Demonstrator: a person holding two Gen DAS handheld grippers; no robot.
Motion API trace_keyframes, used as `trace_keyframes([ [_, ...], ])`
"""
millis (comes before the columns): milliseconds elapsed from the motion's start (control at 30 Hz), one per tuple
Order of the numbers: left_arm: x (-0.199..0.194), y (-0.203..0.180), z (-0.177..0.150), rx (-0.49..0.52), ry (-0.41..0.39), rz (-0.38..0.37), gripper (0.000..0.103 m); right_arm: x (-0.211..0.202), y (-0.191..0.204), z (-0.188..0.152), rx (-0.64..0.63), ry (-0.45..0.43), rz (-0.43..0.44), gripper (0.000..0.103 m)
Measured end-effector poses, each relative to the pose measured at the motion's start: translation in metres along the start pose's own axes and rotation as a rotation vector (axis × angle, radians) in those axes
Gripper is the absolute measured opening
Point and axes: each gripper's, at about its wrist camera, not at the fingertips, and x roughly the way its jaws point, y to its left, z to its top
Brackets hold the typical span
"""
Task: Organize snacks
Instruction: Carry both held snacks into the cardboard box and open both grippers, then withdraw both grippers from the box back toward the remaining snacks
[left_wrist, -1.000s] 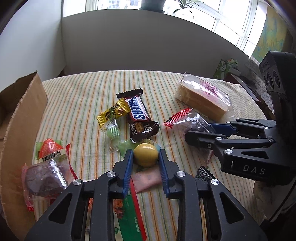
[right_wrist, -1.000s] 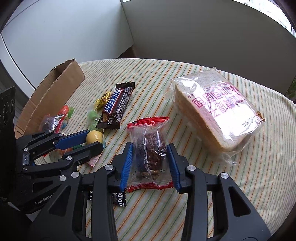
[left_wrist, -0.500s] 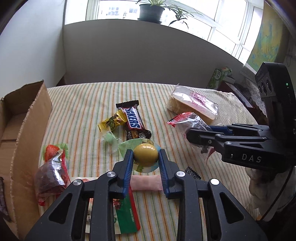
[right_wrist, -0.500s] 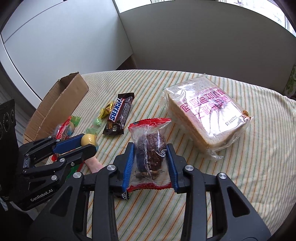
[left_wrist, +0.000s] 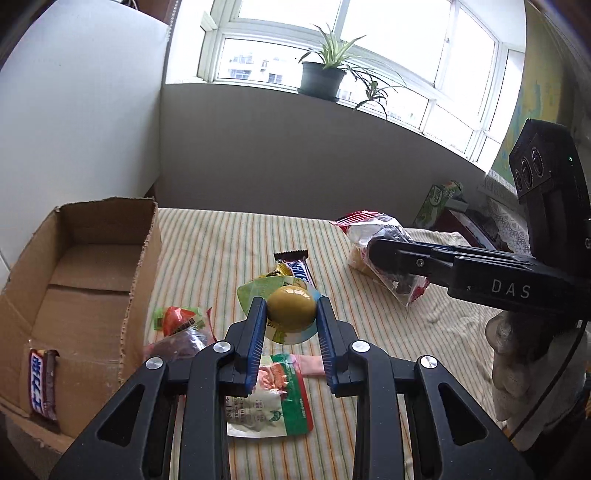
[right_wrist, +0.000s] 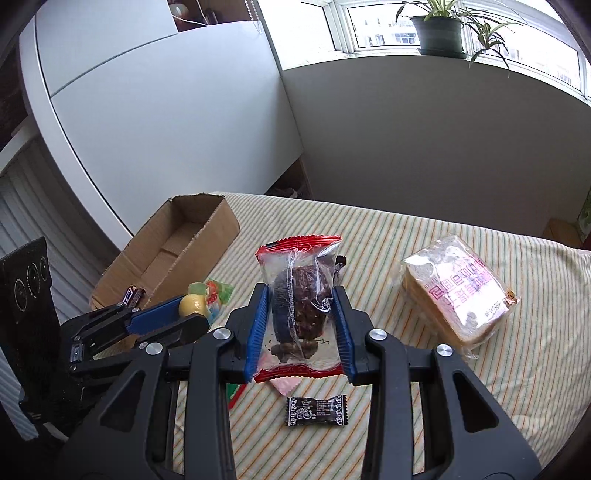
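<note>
Left tool (left_wrist: 291, 320) of mine is clamped on the round yellow jelly cup (left_wrist: 291, 308), now lifted off the striped table (left_wrist: 207, 258) beside the open cardboard box (left_wrist: 85, 266). Right tool (right_wrist: 300, 325) grips the clear red-edged cake packet (right_wrist: 301, 295), likewise raised, box (right_wrist: 173, 251) ahead-left; both look ready for boxing.

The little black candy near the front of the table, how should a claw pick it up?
Pinch the black candy across its flat middle, coming straight down from above. It lies flat on the striped tablecloth, its crimped ends pointing left and right, with bare cloth around it.
</note>
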Motion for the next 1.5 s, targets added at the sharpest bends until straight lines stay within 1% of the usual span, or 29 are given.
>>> trace_keyframes([
  [167, -0.022, 0.015, 0.002, -0.015, -0.062, 0.033, 0.026, 0.005, 0.031, 0.012, -0.03, -0.019, 0.03, 0.035],
  [333, -0.034, 0.042, -0.003, -0.045, -0.084, 0.085, 0.026, 0.02, 0.059, 0.02, -0.058, -0.013, 0.069, 0.035],
  [667, -0.053, 0.097, -0.019, -0.118, -0.087, 0.156, 0.026, 0.063, 0.121, 0.029, -0.122, 0.031, 0.139, 0.035],
  [867, -0.062, 0.121, -0.027, -0.151, -0.081, 0.187, 0.026, 0.096, 0.147, 0.03, -0.138, 0.073, 0.164, 0.035],
  [1000, -0.063, 0.129, -0.03, -0.156, -0.073, 0.194, 0.026, 0.112, 0.162, 0.031, -0.151, 0.099, 0.186, 0.036],
  [1067, -0.063, 0.132, -0.031, -0.16, -0.071, 0.197, 0.027, 0.118, 0.167, 0.031, -0.156, 0.095, 0.171, 0.04],
  [1100, -0.063, 0.134, -0.032, -0.165, -0.07, 0.204, 0.027, 0.119, 0.169, 0.031, -0.16, 0.094, 0.172, 0.044],
  [1167, -0.064, 0.139, -0.034, -0.173, -0.069, 0.212, 0.035, 0.119, 0.17, 0.031, -0.159, 0.087, 0.175, 0.064],
  [1200, -0.064, 0.14, -0.034, -0.175, -0.069, 0.214, 0.038, 0.119, 0.17, 0.031, -0.156, 0.077, 0.172, 0.068],
  [1233, -0.066, 0.141, -0.036, -0.178, -0.073, 0.219, 0.045, 0.117, 0.17, 0.032, -0.155, 0.07, 0.172, 0.071],
  [1267, -0.067, 0.141, -0.036, -0.182, -0.078, 0.222, 0.048, 0.116, 0.169, 0.033, -0.15, 0.064, 0.17, 0.071],
  [1433, -0.07, 0.136, -0.033, -0.179, -0.086, 0.2, 0.048, 0.103, 0.154, 0.035, -0.119, 0.06, 0.186, 0.071],
  [1500, -0.069, 0.131, -0.031, -0.173, -0.082, 0.195, 0.048, 0.095, 0.15, 0.034, -0.126, 0.056, 0.172, 0.071],
])
